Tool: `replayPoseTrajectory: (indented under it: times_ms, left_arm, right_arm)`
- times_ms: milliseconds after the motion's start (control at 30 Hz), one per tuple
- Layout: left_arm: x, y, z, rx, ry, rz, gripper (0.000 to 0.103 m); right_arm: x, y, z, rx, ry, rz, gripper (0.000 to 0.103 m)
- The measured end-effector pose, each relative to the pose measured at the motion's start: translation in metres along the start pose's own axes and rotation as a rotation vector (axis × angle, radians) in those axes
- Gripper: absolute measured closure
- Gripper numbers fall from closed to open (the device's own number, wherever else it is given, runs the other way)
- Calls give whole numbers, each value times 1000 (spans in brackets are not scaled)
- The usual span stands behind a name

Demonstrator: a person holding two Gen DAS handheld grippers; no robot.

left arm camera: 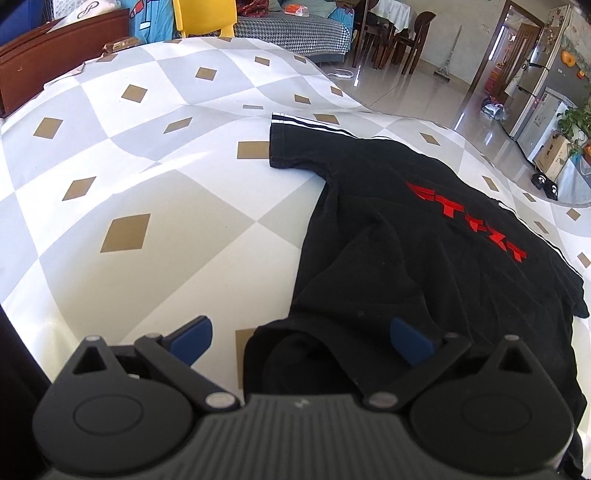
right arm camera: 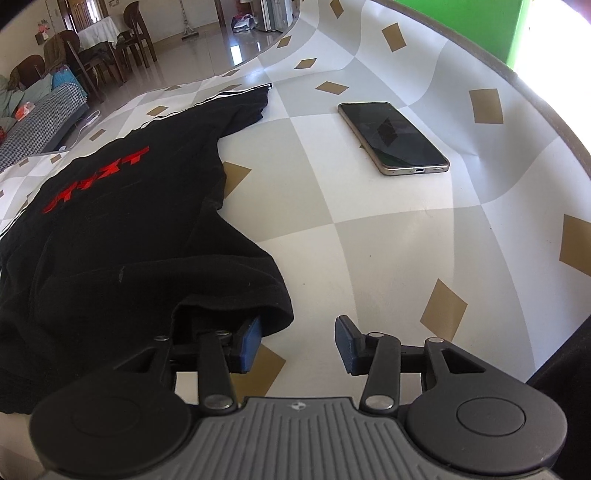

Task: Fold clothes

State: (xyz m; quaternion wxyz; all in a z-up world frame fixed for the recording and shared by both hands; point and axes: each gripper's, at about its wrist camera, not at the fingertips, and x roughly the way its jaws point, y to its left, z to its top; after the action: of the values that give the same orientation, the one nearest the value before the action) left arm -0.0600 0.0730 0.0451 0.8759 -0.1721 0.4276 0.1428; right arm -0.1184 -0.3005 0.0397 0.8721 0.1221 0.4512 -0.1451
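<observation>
A black T-shirt (left arm camera: pixel 406 240) with red lettering and white sleeve stripes lies spread on the checked tablecloth (left arm camera: pixel 147 166), one sleeve stretched out at the far side. In the left wrist view my left gripper (left arm camera: pixel 301 341) stands wide open over the near hem, with a bunched corner of the cloth lying between the blue pads (left arm camera: pixel 192 339) and untouched by them. In the right wrist view the T-shirt (right arm camera: pixel 129 240) fills the left half. My right gripper (right arm camera: pixel 297 345) is open at the other hem corner. Its left pad (right arm camera: pixel 247 347) sits just under the cloth edge, and only bare tablecloth (right arm camera: pixel 369 240) shows between the jaws.
A smartphone (right arm camera: pixel 393 136) lies face up on the table beyond and to the right of my right gripper. A yellow chair (left arm camera: pixel 205 16) and brown wooden furniture (left arm camera: pixel 55 48) stand past the table's far edge. Tiled floor (left arm camera: pixel 424 85) and dining chairs lie farther off.
</observation>
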Motion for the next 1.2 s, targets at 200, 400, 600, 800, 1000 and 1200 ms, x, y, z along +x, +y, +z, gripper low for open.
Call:
replayPoseTrajectory:
  times_ms: [200,400,600,800,1000,1200]
  left_arm:
    - [-4,4,5,-35,-7,-11,0]
    - [-7,5,7,-30,-6,2,0]
    - [-12,11,11,-35,-22,30,0]
    - [-15,24,16,-89,-25,30,0]
    - [-22,27,22,-62,-35,52,0]
    - [-24,31,26,-23,-26,34,0]
  right_arm:
    - [-20,7,0,-36,-100,24,60]
    - [-28,28,-4,-134,-136,142,59]
    - [-26,54,-13,-221,-110,298,59]
    - [-27,86,-26,-346,-88,462,59]
    - [-29,128,-43,-500,-77,611,59]
    - [-28,165,-63,-624,-52,704,59]
